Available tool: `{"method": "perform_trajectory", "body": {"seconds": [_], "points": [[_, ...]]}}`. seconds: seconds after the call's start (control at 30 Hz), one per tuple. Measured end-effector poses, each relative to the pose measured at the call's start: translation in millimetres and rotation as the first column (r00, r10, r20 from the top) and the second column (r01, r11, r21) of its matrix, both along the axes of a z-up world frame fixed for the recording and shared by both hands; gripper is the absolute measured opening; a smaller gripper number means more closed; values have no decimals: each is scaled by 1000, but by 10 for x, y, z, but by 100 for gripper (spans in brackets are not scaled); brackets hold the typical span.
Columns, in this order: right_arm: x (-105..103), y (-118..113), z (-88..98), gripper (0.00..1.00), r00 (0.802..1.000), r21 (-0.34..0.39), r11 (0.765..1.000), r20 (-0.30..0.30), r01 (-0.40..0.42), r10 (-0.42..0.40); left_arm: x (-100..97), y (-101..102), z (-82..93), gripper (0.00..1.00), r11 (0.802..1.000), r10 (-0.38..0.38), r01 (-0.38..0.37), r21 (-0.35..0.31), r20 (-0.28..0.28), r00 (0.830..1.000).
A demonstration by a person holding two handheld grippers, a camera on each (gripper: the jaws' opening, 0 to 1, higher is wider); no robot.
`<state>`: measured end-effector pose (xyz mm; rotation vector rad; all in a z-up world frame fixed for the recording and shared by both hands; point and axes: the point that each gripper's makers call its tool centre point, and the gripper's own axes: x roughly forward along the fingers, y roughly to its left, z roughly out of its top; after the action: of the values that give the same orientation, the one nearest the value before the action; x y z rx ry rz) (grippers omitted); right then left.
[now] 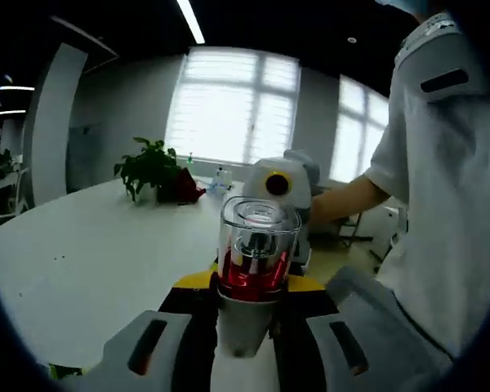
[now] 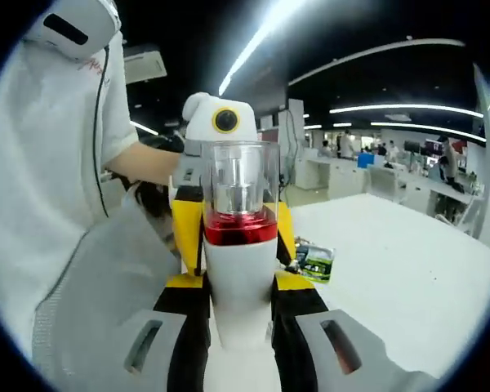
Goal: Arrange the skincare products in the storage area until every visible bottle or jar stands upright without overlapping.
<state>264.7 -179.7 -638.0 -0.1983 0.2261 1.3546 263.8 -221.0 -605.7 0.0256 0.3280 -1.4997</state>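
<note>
A skincare bottle (image 1: 257, 245) with a clear cap, a red collar and a white body stands between my left gripper's (image 1: 249, 287) jaws, which are shut on its white body. Just behind it the right gripper (image 1: 279, 184) faces me. In the right gripper view the same bottle (image 2: 239, 220) rises between the right gripper's (image 2: 241, 287) jaws, also shut on the white body. The left gripper (image 2: 220, 118) stands behind it, and its yellow jaws flank the bottle at the collar. The bottle is held in the air above a white table (image 1: 82, 253).
A potted plant (image 1: 149, 167), a red item (image 1: 186, 188) and a small bottle (image 1: 222, 175) sit at the table's far side. A green printed packet (image 2: 314, 263) lies on the table (image 2: 400, 269). A person in a white shirt (image 1: 449, 180) stands close beside the grippers.
</note>
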Motion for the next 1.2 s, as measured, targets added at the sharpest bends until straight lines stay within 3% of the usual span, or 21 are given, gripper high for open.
{"method": "perform_trajectory", "body": {"seconds": [0.2, 0.4, 0.57, 1.0, 1.2], "points": [[236, -80, -333, 27, 999, -25, 999, -4, 34, -34, 215, -86, -327, 23, 999, -9, 9, 36, -15, 1000], [444, -118, -714, 27, 999, -97, 994, 12, 53, -52, 427, -113, -728, 24, 997, -6, 9, 77, -42, 999], [554, -151, -902, 27, 998, -125, 990, 25, 67, -65, 515, -119, -902, 24, 996, -12, 17, 84, -56, 998], [881, -255, -1186, 28, 997, -181, 981, 43, 72, -65, 805, -196, -1154, 25, 997, -4, 9, 83, -68, 998], [1073, -284, -1176, 28, 997, -140, 987, 32, 79, -75, 974, -219, -1094, 25, 999, 26, -23, 37, -78, 997]]}}
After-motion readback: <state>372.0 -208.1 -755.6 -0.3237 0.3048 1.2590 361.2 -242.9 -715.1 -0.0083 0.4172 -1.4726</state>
